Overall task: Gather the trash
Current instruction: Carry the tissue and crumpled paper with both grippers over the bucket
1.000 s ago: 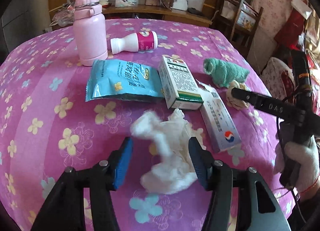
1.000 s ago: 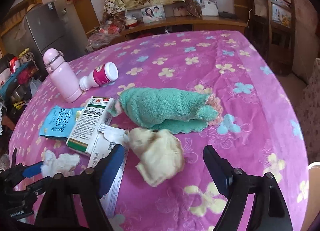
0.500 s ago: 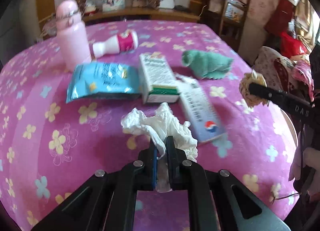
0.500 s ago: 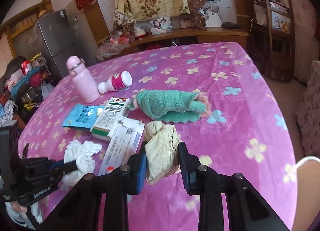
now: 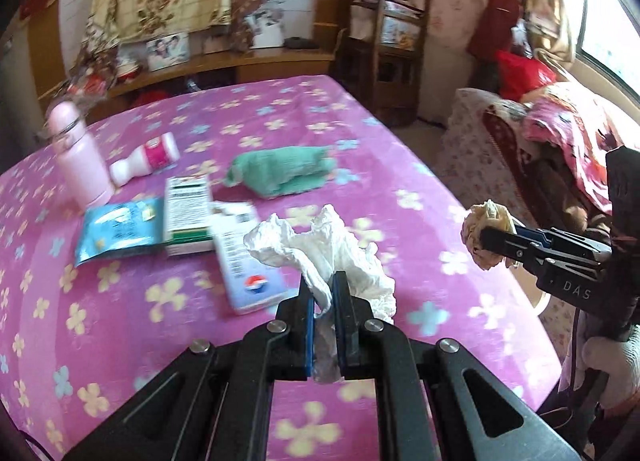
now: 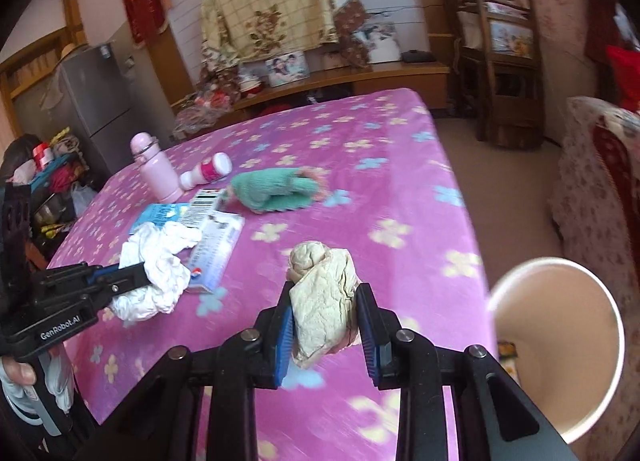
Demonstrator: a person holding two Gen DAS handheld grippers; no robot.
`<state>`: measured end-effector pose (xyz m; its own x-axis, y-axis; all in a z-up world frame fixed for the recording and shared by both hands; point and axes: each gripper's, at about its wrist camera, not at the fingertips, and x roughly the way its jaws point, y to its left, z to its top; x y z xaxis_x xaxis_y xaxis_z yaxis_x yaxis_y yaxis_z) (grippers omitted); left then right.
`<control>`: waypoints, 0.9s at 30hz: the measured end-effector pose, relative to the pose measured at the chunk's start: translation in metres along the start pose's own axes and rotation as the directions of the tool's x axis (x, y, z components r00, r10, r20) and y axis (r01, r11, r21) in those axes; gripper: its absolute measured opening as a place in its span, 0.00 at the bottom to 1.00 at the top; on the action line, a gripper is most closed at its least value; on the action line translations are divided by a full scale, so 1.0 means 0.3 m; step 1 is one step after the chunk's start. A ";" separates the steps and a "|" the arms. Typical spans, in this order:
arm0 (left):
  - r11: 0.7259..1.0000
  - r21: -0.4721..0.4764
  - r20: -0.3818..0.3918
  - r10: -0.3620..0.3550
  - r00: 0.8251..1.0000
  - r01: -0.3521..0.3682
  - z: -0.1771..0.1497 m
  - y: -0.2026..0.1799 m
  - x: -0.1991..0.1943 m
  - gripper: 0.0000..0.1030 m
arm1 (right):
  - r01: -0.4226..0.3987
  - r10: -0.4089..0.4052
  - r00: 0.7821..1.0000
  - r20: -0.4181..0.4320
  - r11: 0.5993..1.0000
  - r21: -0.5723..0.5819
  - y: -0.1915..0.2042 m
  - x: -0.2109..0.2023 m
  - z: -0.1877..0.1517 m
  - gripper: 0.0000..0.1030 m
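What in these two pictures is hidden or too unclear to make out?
- Bin, right wrist view: cut off by the frame edge; its bottom is unseen.
- Long box, left wrist view: print blurred, near end behind the white tissue.
- Blue packet, right wrist view: mostly behind the tissue.
- Photo frame: too small to tell.

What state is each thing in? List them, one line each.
Left gripper: jaws shut on the white tissue, lifted off the table.
Right gripper: jaws shut on the beige paper wad.
Pink flask: upright, capped.
White bottle: lying on its side.
Green cloth: rolled, lying flat.
Bin: open, beside the table.
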<state>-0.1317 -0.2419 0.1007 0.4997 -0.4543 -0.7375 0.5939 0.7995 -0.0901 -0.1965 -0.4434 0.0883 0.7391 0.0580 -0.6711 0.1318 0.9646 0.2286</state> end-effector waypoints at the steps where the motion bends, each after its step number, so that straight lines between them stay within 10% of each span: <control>1: 1.000 0.008 -0.001 -0.007 1.000 0.007 0.003 -0.025 0.004 0.09 | 0.010 -0.010 1.000 0.001 1.000 0.014 -0.031 -0.019 -0.011 0.31; 27: 0.962 0.174 -0.091 -0.199 0.976 0.212 0.091 -0.653 0.238 0.09 | 0.232 -0.224 0.973 -0.059 0.936 0.265 -0.596 -0.205 -0.209 0.33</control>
<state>-0.1952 -0.4417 0.0840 0.3126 -0.5666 -0.7624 0.7867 0.6042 -0.1264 -0.3070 -0.6033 0.0444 0.6504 -0.1447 -0.7456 0.4699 0.8480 0.2453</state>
